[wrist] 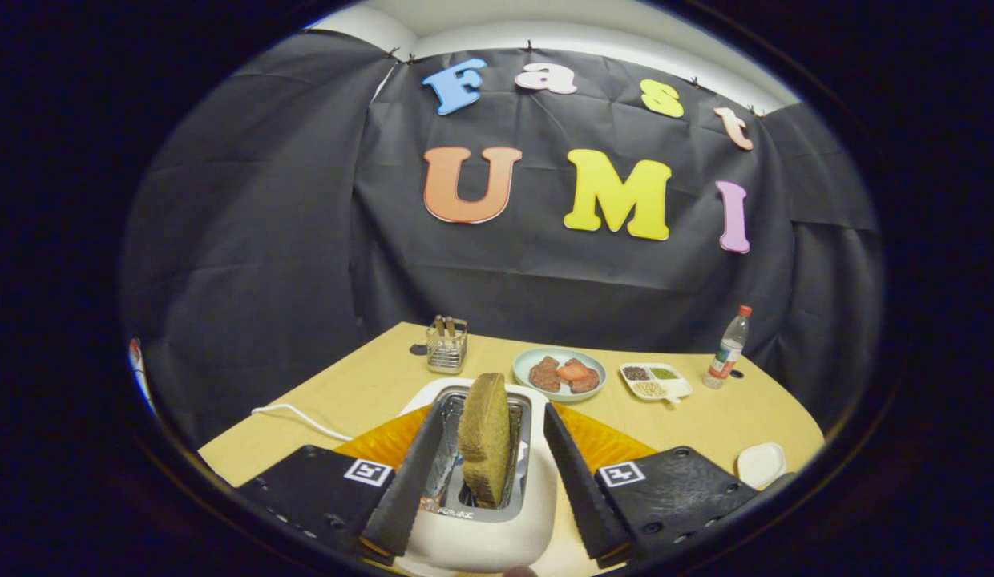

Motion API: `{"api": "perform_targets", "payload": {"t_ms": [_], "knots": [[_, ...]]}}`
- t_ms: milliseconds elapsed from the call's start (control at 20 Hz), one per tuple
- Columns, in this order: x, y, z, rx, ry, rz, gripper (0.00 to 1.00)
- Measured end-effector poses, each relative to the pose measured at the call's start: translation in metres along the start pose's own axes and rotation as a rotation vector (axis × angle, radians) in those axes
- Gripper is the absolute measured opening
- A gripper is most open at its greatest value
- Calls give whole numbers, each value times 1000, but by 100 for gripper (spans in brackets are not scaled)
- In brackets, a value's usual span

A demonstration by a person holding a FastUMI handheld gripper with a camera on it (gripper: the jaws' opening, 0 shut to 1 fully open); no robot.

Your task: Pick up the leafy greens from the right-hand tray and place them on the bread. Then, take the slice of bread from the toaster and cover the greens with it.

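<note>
Between the spread-apart fingers of the gripper (489, 481), the brown bread slice (485, 439) stands in the white toaster (481, 537); squeeze gently, lift straight.

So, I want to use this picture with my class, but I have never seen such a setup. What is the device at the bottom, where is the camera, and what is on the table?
The camera rides on a hand-held gripper and looks forward along its two fingers, the ridged bars at the bottom. A person carries it; there is no robot arm. The fingers stand open on either side of a white toaster, and a slice of bread sticks up from its slot between them. Nothing is held. An orange mat lies under the toaster. Beyond are a blue plate with meat slices, a small divided dish, a plastic bottle, a clear holder and a white cable.
</note>
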State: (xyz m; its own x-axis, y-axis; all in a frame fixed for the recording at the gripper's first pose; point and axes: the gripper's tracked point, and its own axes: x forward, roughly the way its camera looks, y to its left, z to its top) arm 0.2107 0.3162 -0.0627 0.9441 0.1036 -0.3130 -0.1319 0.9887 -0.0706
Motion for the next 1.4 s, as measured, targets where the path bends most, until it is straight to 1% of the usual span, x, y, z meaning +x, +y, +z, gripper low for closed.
{"api": "perform_targets", "payload": {"t_ms": [100,250,350,400,500,650,950,1150,1250,1400], "knots": [[5,2,-6,17,31,5,64],[14,1,-12,20,68,-2,35],[12,-2,-12,34,66,-6,16],[13,-1,-12,31,65,-1,15],[10,-2,-12,34,66,13,1],[2,-5,-2,77,49,36,1],[-29,-15,53,131,-87,76,1],[-58,-28,79,182,-150,108,1],[-71,-42,84,192,-177,109,0],[-84,-70,72,188,-185,94,0]]}}
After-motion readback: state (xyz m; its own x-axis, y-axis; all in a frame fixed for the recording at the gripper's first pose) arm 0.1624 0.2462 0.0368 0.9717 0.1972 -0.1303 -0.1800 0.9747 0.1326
